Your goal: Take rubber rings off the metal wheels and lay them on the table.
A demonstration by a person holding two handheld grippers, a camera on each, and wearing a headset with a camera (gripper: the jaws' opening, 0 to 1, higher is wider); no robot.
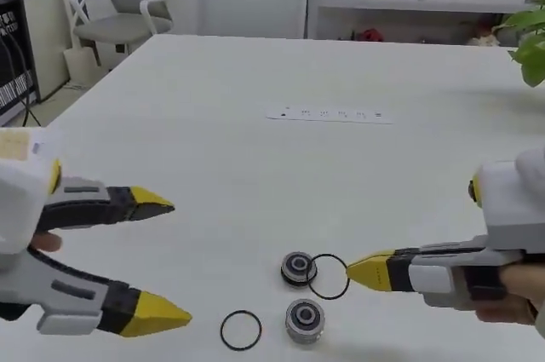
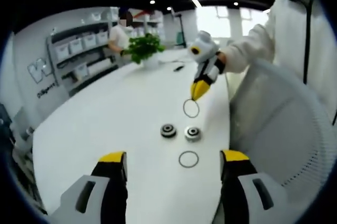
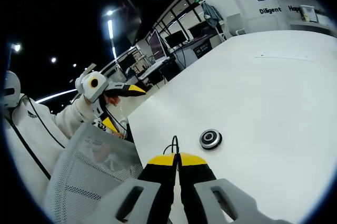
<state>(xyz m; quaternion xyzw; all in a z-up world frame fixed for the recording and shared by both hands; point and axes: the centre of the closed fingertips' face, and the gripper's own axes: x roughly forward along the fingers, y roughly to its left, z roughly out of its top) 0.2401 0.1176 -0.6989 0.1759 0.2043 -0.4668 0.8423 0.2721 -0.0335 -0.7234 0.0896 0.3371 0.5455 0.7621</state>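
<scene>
Two metal wheels (image 1: 298, 268) (image 1: 304, 319) stand close together near the front edge of the white table (image 1: 255, 166). A black rubber ring (image 1: 241, 330) lies flat to their left. My right gripper (image 1: 353, 273) is shut on a second black ring (image 1: 328, 277), which is just right of the farther wheel. The left gripper view shows that ring (image 2: 191, 108) hanging from the right gripper (image 2: 199, 93), beyond the wheels (image 2: 168, 130) (image 2: 192, 133). My left gripper (image 1: 166, 260) is open with nothing in it, left of the wheels. In the right gripper view the ring (image 3: 174, 145) sticks up edge-on from the shut jaws, beside one wheel (image 3: 210, 138).
A flush socket strip (image 1: 328, 113) sits in the middle of the table. An office chair (image 1: 128, 13) stands at the far left corner. Green plant leaves (image 1: 532, 38) reach in at the right. Shelves line the back wall.
</scene>
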